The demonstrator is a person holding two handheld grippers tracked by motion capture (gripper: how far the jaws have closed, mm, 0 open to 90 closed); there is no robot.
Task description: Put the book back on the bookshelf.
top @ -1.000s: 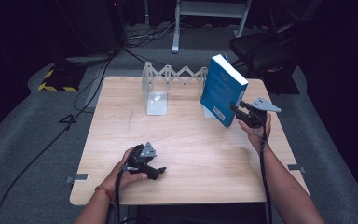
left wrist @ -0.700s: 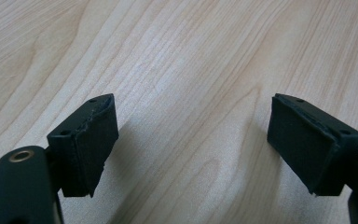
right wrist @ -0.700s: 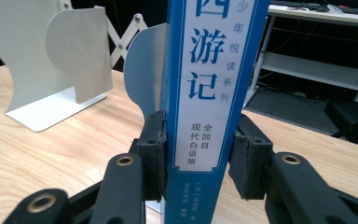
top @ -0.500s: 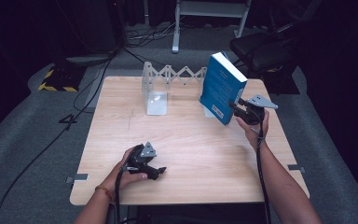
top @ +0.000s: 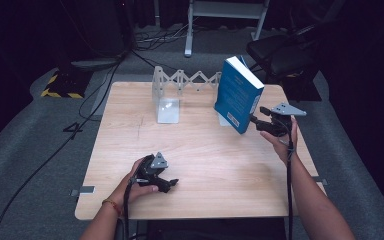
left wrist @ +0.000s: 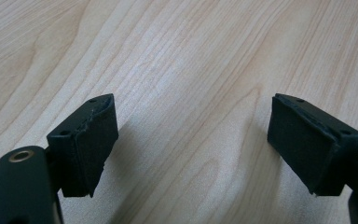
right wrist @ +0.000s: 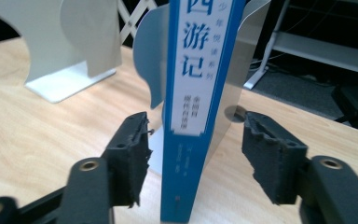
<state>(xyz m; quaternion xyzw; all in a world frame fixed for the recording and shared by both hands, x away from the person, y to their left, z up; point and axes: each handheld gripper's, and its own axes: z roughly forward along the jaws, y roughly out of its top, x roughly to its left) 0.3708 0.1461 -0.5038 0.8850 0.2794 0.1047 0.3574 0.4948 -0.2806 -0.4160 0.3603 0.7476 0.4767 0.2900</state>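
High view: my left gripper (top: 167, 182) sits low on the wooden tabletop (top: 205, 150) at abt 7 o'clock, my left hand (top: 137, 182) wrapped round it, nothing btwn the jaws. My right gripper (top: 256, 121) is up at abt 2 o'clock, held by my right hand (top: 282, 142), jaws pointed at the blue book (top: 237, 95), which stands tilted, leaning toward 11 o'clock, its lower edge just beside the jaws. A white bookend (top: 165, 97) stands at 12 o'clock w/ an accordion rack (top: 195, 80) running behind it toward the book. Left gripper view: jaws spread wide, only bare wood grain (left wrist: 191, 70) btwn them, pads (left wrist: 95, 135) close over the surface. Right gripper view: jaws wide, the book's spine (right wrist: 200, 93) upright in the gap, white label w/ blue characters; neither pad (right wrist: 133, 149) touches it, small gaps both sides. A shiny metal bookend (right wrist: 235, 70) stands right behind the book, the white bookend (right wrist: 65, 51) off at 10 o'clock.
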